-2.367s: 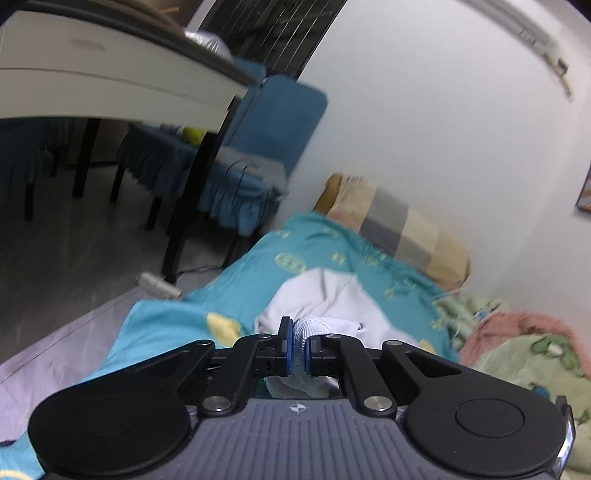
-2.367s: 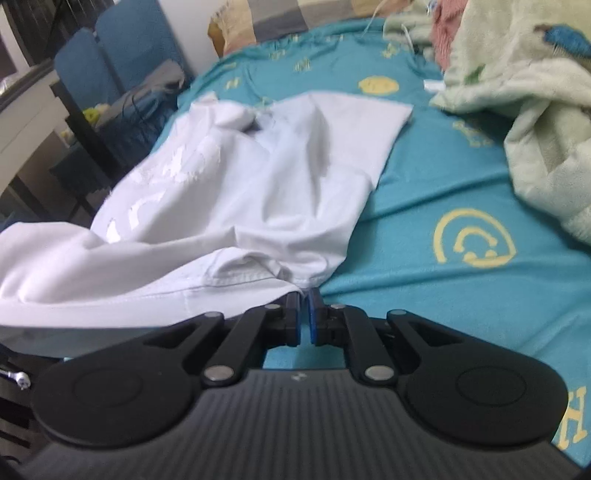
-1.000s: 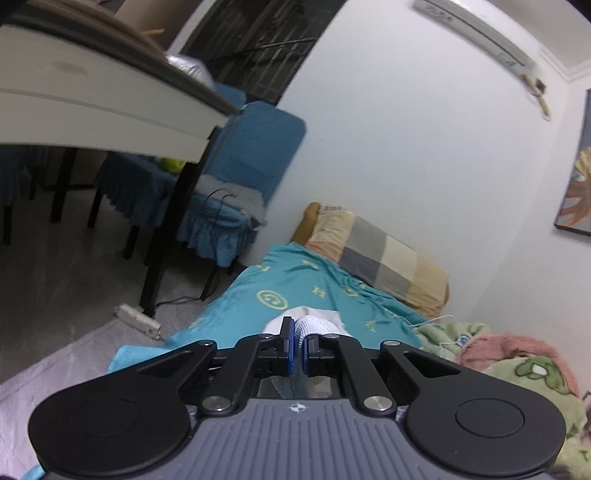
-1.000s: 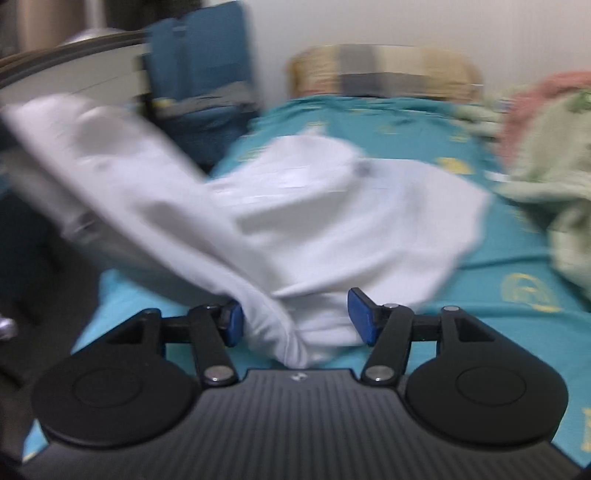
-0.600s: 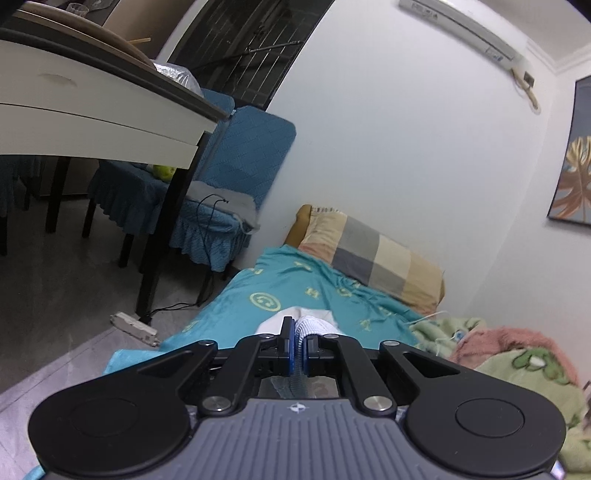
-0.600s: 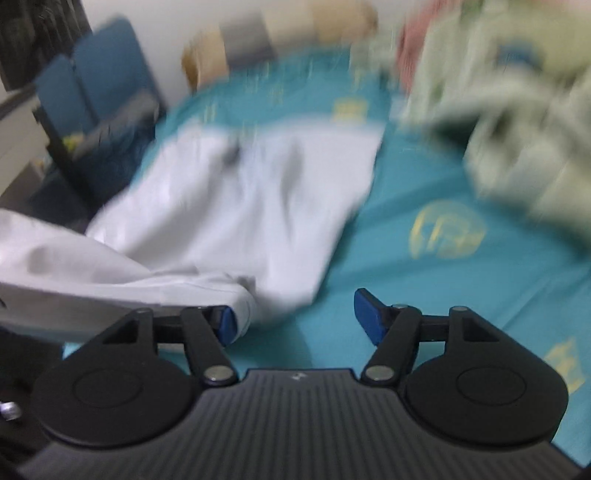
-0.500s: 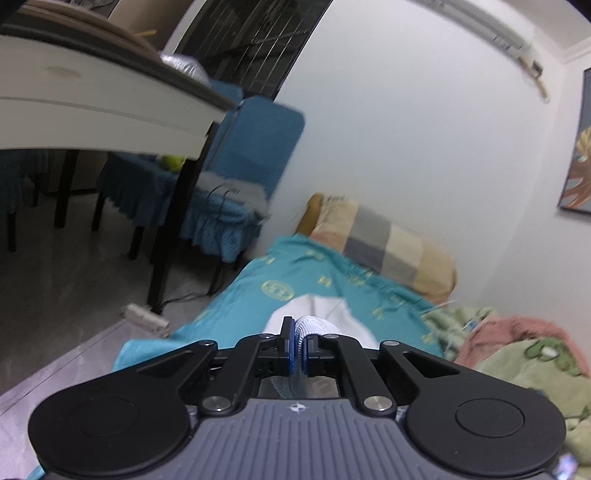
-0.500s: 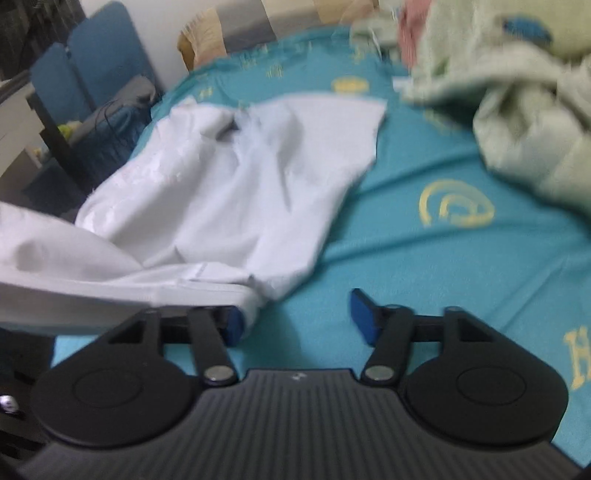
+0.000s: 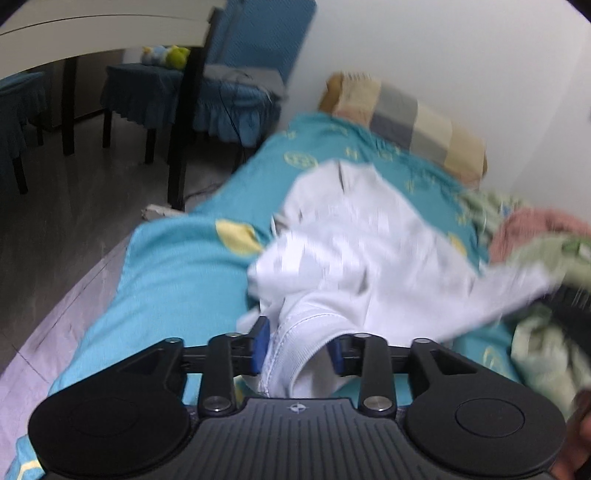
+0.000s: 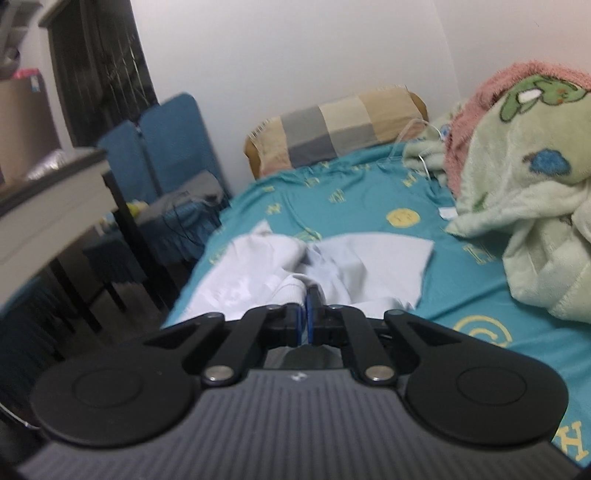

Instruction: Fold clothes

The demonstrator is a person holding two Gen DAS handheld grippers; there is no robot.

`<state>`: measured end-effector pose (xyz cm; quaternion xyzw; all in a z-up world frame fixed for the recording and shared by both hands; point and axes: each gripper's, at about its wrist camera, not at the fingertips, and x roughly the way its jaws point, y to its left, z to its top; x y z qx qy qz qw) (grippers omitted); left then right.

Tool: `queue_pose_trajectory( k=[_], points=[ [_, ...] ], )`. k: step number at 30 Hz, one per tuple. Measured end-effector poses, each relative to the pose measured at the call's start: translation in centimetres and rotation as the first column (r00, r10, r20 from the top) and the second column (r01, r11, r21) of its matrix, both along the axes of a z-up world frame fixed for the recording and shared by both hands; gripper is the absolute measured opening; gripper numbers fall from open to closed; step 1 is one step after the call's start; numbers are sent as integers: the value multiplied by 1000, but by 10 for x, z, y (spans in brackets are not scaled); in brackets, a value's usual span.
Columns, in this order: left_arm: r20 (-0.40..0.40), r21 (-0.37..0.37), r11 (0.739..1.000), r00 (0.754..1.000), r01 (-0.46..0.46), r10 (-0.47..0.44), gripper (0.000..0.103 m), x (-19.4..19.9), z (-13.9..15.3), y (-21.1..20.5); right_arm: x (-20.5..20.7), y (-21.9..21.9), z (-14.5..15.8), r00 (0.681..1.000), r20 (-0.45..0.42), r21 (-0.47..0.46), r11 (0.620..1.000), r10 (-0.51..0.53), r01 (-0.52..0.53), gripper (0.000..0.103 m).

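Note:
A white garment lies crumpled on the teal bed sheet. My left gripper is open, with a hemmed edge of the garment lying loosely between its blue pads. In the right wrist view the garment spreads across the sheet. My right gripper is shut on a fold of the garment near its front edge. A strip of the cloth stretches to the right in the left wrist view, toward the right gripper.
A checked pillow lies at the head of the bed. A green and pink blanket is heaped on the right side. A white table with dark legs and blue-covered chairs stand left of the bed, above a grey floor.
My left gripper has opened and let go of the garment's edge, and has tipped down toward the bed. My right gripper, open half a second ago, has shut on the garment.

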<state>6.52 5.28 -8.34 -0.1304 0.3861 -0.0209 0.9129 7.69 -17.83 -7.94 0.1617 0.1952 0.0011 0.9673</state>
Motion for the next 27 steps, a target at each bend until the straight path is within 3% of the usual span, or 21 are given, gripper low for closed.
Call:
queue_pose_trajectory(
  k=[5,9,12,14,16,20,23,27],
  points=[
    [-117,111,994,993,-14,27,48,7,-25,-14,-8,-7,13,996,74,-12,999,-52,53,6],
    [-192,55,998,981,-32,42,53,12,-40,-6,-3,-25,8,985,75,-37,986,-158,161,6],
    [-179,35,998,982,-49,54,50,12,-42,-4,4,-37,-2,976,33,-23,976,-216,217,6],
    [-141,32,997,988,-66,70,40,11,-38,-2,9,-40,-11,972,1,-34,972,-234,233,6],
    [-87,5,995,991,-97,97,22,11,-31,5,15,-42,-20,970,-33,-34,970,-241,240,6],
    [97,-14,988,984,-152,152,14,8,-1,12,12,-37,-14,976,6,-46,975,-219,219,6],
    [272,-19,987,949,-160,159,13,2,50,10,4,-32,22,979,69,-53,979,-193,197,5],
    [450,-51,986,878,-157,163,12,-8,133,8,-12,-30,105,966,207,-93,979,-157,179,5]
  ],
)
